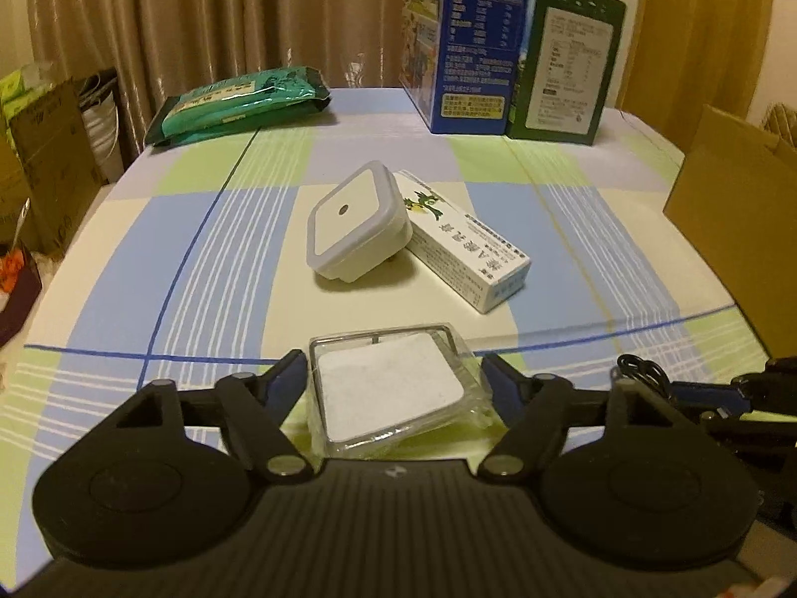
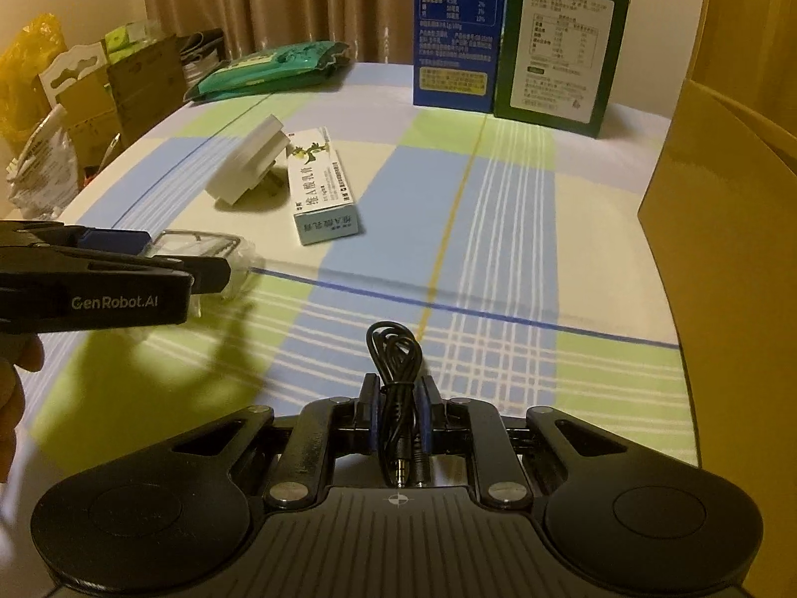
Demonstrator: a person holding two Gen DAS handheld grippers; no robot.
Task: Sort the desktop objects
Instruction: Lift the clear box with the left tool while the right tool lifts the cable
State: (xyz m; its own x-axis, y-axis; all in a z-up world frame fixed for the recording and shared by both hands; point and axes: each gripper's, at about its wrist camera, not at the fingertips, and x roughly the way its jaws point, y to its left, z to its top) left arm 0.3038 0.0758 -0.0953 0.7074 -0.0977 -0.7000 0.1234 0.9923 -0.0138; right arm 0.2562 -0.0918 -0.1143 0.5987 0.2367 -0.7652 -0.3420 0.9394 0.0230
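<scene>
- Sorting here means carrying two small things at once: the left gripper [image 1: 393, 373] has its jaws around a clear plastic case [image 1: 393, 388] with a white pad inside, and the right gripper [image 2: 398, 398] is clamped tight on a bundled black cable [image 2: 396, 364].
- Left side: the blue pads sit against the two flanks of the case, which lies tilted between them, low over the checked tablecloth [image 1: 199, 259]. From the right wrist view the case juts past the fingertips, so the hold looks shallow.
- Good practice, I judge: keep the squeeze steady and the wrist level, because smooth plastic can slide out of a shallow pinch.
- Right side: the cable's loop stands up above the closed pads and its plugs hang down toward the camera. The hold looks secure; the loose loop is the only part likely to snag.
- Waiting on the cloth are a white plug-in night light [image 1: 356, 224] leaning against a white ointment box [image 1: 463, 244]; the two touch.
- A brown cardboard box [image 2: 722, 199] stands at the right edge, a likely place for the sorted things, though I cannot tell for sure.
- Move both hands apart from each other, since the left gripper sits close to the right one's path, and lift clear of the night light before crossing.
- A green packet [image 1: 239, 104] and two upright cartons [image 1: 513, 50] stand far back, well apart from the work.
</scene>
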